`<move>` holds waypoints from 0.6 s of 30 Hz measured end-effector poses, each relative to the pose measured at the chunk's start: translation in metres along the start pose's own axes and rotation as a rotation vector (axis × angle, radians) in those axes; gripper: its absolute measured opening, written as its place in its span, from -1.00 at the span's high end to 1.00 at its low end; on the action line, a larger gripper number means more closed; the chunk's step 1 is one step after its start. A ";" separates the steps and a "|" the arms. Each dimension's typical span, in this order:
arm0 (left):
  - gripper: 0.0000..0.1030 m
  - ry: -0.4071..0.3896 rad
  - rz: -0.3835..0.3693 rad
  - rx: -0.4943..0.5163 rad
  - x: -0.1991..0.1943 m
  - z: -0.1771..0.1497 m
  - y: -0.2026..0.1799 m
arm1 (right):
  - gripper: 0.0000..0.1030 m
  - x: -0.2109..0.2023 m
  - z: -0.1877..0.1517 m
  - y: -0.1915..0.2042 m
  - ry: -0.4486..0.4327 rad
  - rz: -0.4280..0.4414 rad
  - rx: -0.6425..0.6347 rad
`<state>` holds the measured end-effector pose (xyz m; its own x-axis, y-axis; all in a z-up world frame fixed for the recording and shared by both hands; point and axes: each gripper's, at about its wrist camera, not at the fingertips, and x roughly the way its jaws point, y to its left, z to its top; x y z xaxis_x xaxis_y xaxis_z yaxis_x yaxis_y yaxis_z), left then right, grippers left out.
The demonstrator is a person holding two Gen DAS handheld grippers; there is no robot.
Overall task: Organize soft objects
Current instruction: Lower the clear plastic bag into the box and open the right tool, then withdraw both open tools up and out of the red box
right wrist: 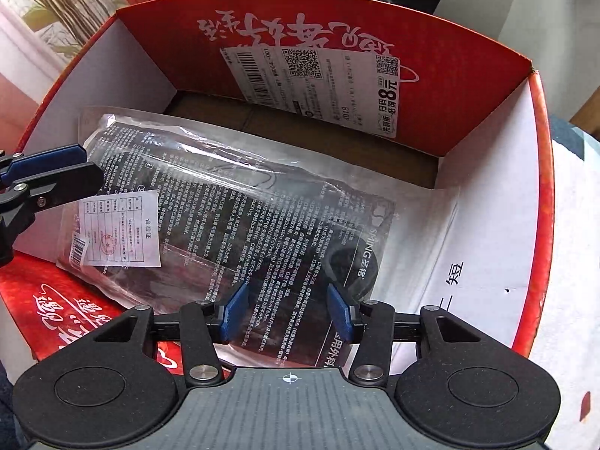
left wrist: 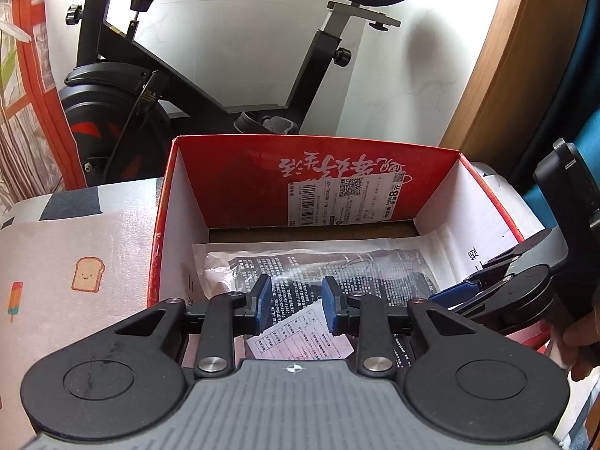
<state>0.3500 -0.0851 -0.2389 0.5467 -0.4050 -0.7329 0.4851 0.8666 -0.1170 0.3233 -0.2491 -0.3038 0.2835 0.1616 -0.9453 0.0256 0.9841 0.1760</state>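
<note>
A clear plastic pack of black face masks (right wrist: 232,202) with white print and a white label lies flat in an open red cardboard box (right wrist: 540,195). It also shows in the left wrist view (left wrist: 337,262), inside the same box (left wrist: 232,172). My left gripper (left wrist: 296,300) is open and empty, hovering over the pack's near end. My right gripper (right wrist: 287,311) is open and empty over the pack's near right part. The left gripper also shows in the right wrist view (right wrist: 80,165), and the right gripper in the left wrist view (left wrist: 461,292).
The box sits on a white mat with cartoon prints (left wrist: 75,273). A black exercise bike (left wrist: 123,112) stands behind the box against a white wall. A wooden panel (left wrist: 517,56) is at the right. An orange frame and plants (right wrist: 56,3) are at the left.
</note>
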 end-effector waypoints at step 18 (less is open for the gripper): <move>-0.87 -0.143 0.086 0.082 -0.079 -0.009 -0.012 | -0.99 -0.089 -0.026 0.027 -0.243 -0.043 0.053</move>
<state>0.2945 -0.0611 -0.1860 0.6771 -0.3733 -0.6341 0.4838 0.8752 0.0013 0.2738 -0.2350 -0.2220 0.5027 0.0911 -0.8597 0.0912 0.9833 0.1575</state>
